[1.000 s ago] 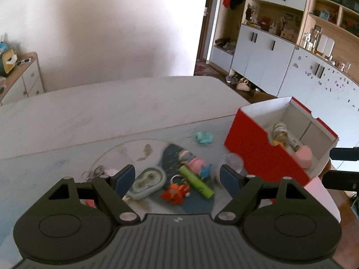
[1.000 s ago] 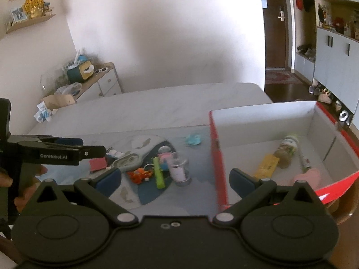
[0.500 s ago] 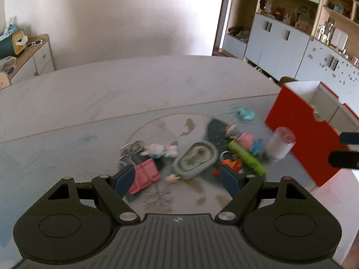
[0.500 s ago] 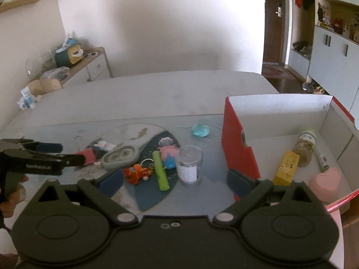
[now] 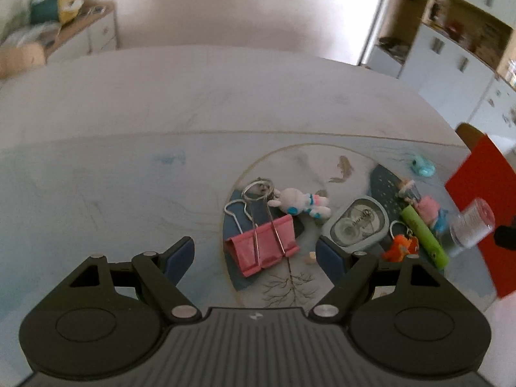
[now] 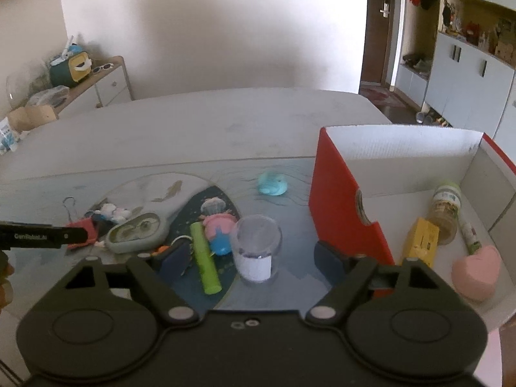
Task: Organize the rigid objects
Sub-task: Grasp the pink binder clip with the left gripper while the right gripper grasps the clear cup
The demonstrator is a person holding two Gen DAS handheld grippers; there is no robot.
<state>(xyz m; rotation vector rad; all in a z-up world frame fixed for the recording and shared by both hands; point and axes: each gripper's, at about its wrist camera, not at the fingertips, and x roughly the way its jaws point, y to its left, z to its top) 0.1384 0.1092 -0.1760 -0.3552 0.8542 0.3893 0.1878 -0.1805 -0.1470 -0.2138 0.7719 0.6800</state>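
The cup [image 6: 256, 248] stands left of the box [image 6: 342, 200], right of the tube [image 6: 204, 258].

Plain white wall [image 6: 219, 32], low wooden sideboard [image 6: 106, 80] left, dark doorway [image 6: 379, 29], white cabinets [image 6: 464, 87] right

Right gripper [image 6: 254, 259] jaws narrower, now flanking clear cup [image 6: 256, 248].

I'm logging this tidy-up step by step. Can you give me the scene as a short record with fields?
left gripper: open, pink binder clip between its jaws, not gripped
right gripper: jaws just closing, pads not pressing; clear cup between them
red box: open; holds spice jar, yellow pack, pink heart
still on mat: green tube, blue toy
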